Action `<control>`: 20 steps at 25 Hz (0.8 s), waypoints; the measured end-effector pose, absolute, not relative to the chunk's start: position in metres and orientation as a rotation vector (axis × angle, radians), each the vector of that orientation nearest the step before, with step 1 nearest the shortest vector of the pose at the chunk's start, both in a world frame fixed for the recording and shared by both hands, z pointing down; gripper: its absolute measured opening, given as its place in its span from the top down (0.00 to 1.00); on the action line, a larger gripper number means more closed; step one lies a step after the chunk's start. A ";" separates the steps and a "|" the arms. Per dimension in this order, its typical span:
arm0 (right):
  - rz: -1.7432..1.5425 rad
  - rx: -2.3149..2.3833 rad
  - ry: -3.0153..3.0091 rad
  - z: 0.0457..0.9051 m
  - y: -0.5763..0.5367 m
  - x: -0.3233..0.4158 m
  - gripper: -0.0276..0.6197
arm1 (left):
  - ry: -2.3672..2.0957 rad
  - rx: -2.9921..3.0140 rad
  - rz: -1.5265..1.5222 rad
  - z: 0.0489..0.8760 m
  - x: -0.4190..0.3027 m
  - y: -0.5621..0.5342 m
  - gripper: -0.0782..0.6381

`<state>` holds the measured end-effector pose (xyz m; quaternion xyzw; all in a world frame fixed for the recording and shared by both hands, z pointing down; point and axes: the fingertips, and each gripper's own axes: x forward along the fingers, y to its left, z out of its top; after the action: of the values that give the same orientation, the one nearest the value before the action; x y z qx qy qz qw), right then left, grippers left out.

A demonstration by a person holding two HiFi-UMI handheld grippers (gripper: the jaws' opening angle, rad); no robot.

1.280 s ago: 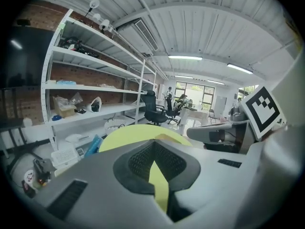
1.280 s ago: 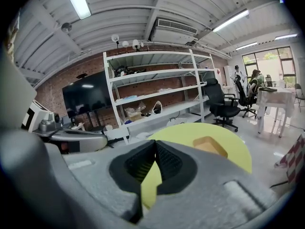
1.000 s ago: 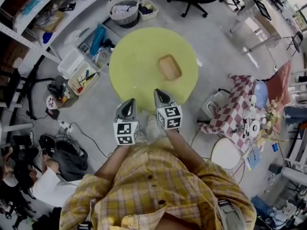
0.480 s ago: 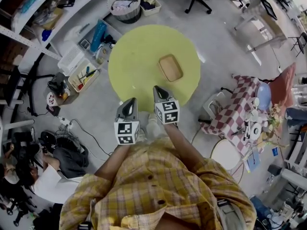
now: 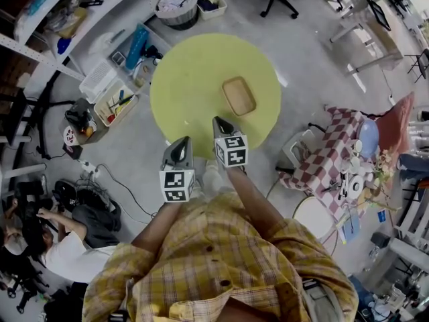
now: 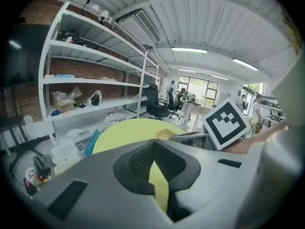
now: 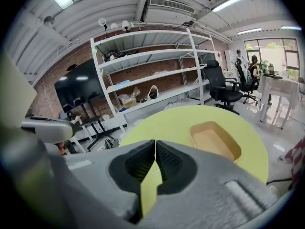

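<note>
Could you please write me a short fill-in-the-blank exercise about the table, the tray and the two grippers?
1. The tray lies on a round table whose top is ____ in colour.
2. The left gripper and the right gripper both have their jaws ____, with nothing between them.
3. In the head view, the gripper nearer the tray is the ____ one.

Missing words: yellow; shut; right.

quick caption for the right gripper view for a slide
Right gripper, jaws shut and empty, faces a round yellow table carrying a shallow tan tray.
</note>
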<state>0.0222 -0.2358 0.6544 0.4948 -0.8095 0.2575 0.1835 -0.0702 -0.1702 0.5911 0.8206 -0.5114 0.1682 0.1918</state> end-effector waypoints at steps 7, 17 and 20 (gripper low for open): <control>0.780 1.371 -2.268 0.666 -0.245 0.017 0.89 | -1.441 2.287 0.473 0.593 -0.072 -0.172 0.89; 0.817 1.353 -2.198 0.693 -0.257 0.016 0.84 | -1.461 2.267 0.480 0.596 -0.080 -0.171 0.89; 0.831 1.359 -2.176 0.699 -0.260 0.018 0.84 | -1.463 2.260 0.484 0.598 -0.082 -0.171 0.89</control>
<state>0.0181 -0.2604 0.6994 0.4916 -0.7870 0.3004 0.2207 -0.0824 -0.1712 0.5979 0.8092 -0.5239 0.1734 0.2017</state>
